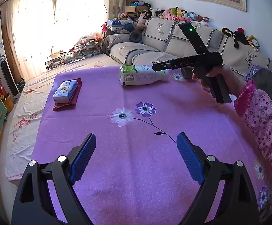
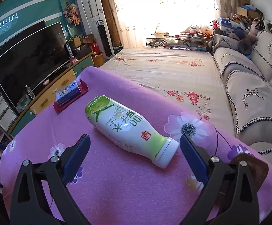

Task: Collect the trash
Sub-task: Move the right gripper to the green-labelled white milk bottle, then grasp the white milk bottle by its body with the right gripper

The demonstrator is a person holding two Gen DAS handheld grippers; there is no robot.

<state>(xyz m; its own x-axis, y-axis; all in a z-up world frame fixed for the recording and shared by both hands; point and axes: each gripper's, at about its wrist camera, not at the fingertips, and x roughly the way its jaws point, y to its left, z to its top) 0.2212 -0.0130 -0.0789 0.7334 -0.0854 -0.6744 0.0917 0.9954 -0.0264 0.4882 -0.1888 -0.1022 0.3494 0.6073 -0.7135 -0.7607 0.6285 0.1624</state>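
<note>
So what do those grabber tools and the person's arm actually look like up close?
Each tool is black plastic. The left gripper and right gripper each have two angled fingers with ribbed blue pads and round silver bolts. Seen side-on, the right tool has a pistol-style handle, faint lettering on its body and a small green light. The sleeve is pink with small flowers and a dotted cuff.

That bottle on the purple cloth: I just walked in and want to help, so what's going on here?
A person is tidying up with a gripper in each hand. The right gripper is open, nearing the capped end of the bottle, which lies on its side, not yet gripped. The left gripper hovers open over the bare purple cloth, holding nothing. A tissue pack sits untouched at the far corner.
</note>
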